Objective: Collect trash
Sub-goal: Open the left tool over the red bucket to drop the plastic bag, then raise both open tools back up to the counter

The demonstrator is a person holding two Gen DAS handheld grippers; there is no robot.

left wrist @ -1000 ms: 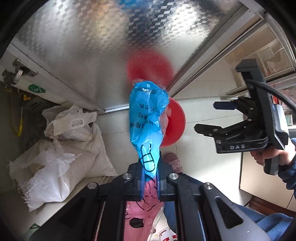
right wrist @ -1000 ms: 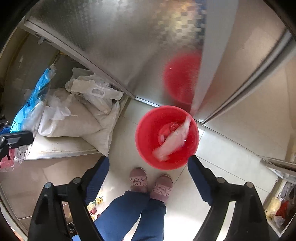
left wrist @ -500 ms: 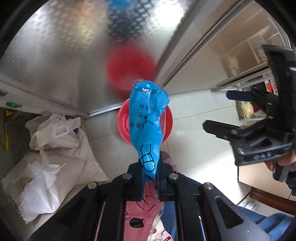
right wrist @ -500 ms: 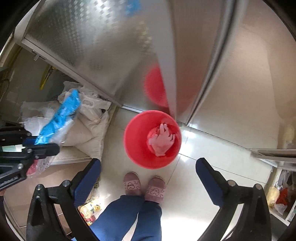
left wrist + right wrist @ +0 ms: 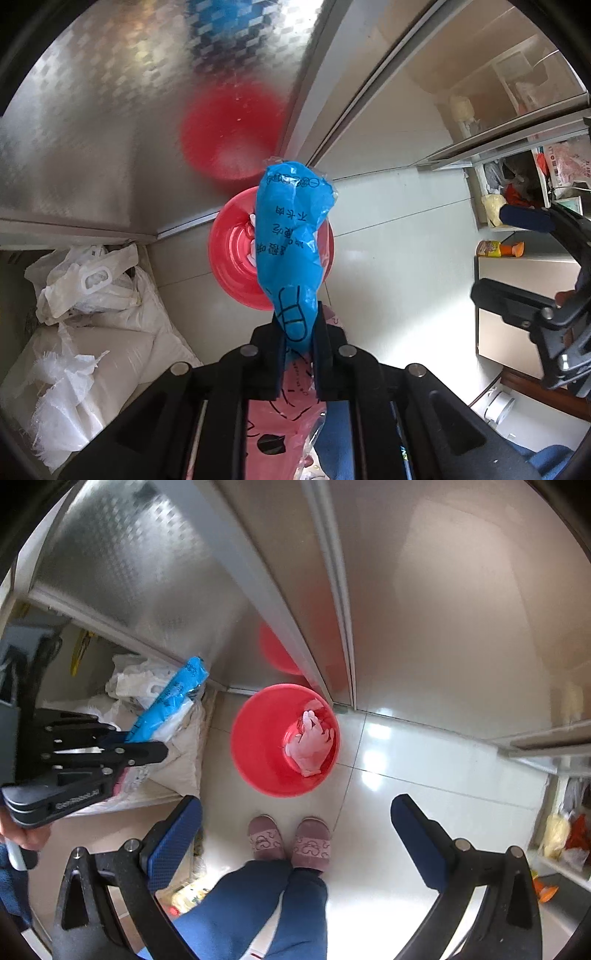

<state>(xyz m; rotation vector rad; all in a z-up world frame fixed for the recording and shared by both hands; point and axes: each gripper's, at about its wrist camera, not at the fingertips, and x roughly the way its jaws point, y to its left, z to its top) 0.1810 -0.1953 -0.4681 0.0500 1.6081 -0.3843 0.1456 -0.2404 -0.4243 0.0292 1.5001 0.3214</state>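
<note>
1. The left gripper points down with its fingers clamped on a blue plastic wrapper.
2. The wrapper hangs above the red bucket on the tiled floor.
3. A pale glove lies inside the bucket.
4. The right gripper has its fingers spread wide with nothing between them.
5. Pink slippers stand just short of the bucket, and white sacks are heaped on the left.

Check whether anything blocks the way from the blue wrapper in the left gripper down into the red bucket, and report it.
Nothing visible does. The left gripper is shut on the blue wrapper, and the red bucket stands on the floor with its mouth uncovered, holding only a pale glove. The right gripper is open and holds nothing.
</note>
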